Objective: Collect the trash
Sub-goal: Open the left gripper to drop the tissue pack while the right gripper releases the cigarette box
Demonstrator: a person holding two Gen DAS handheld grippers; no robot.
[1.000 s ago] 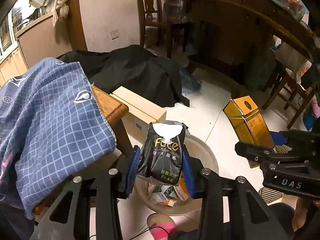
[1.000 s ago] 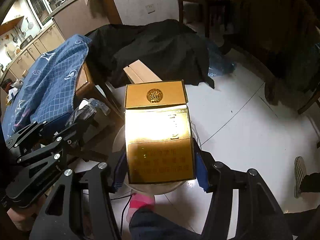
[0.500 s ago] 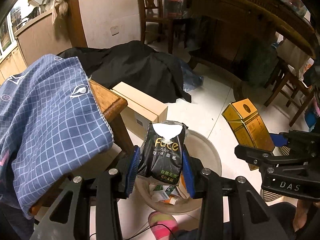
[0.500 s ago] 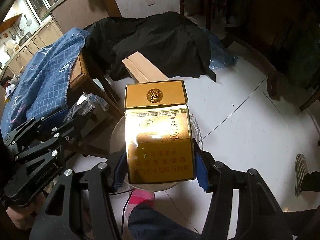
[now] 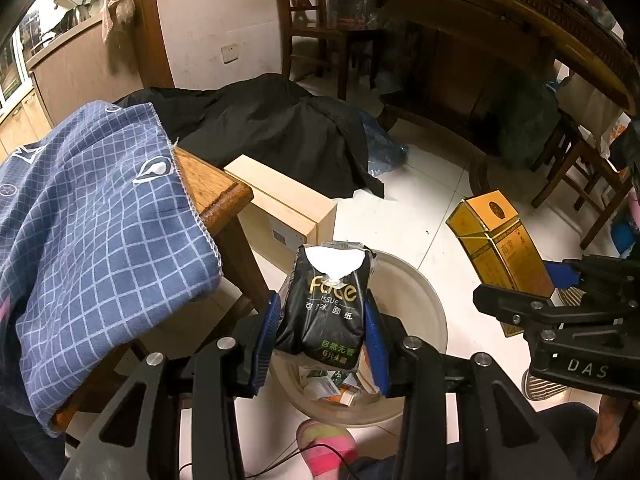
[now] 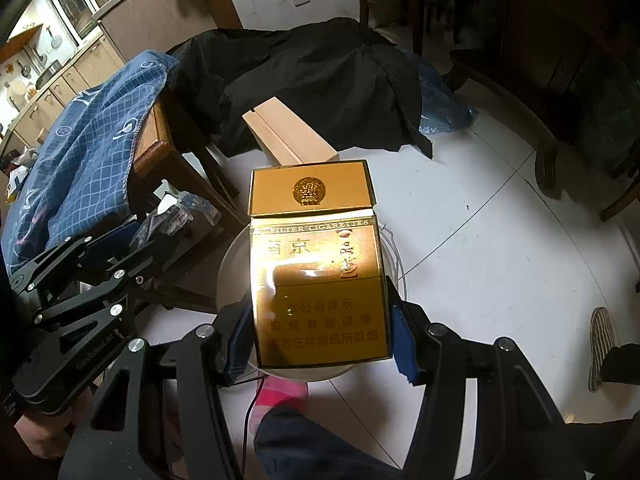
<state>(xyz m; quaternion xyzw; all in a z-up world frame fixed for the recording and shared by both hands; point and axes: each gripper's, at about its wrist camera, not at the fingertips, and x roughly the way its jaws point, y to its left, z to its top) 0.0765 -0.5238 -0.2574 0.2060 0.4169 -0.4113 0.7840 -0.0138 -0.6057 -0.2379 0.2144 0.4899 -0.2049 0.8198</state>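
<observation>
The left claw (image 5: 320, 336) is clamped on a black tissue pack (image 5: 326, 312), its blue pads pressing both sides of the wrapper, with a white tissue poking out of the torn top. The pack hangs upright right above a round beige bin (image 5: 420, 312) standing on the white tiled floor (image 5: 420, 208); scraps of packaging lie at the bottom of the bin.

The right claw (image 6: 320, 332) grips a gold cigarette carton (image 6: 316, 264) by its lower sides, the lid flap at the top bearing a round emblem. In the right wrist view the carton covers most of the bin (image 6: 232, 268), whose pale rim shows around it. From the left wrist view the same carton (image 5: 500, 244) is held tilted, off to the right of the bin.

Beside the bin stands a wooden table (image 5: 216, 192) draped with a blue checked cloth (image 5: 92, 208). A pale cardboard box (image 5: 280, 208) lies on the floor behind the bin, near a heap of black fabric (image 5: 280, 128). A pink striped slipper (image 5: 328, 444) shows just below the bin
</observation>
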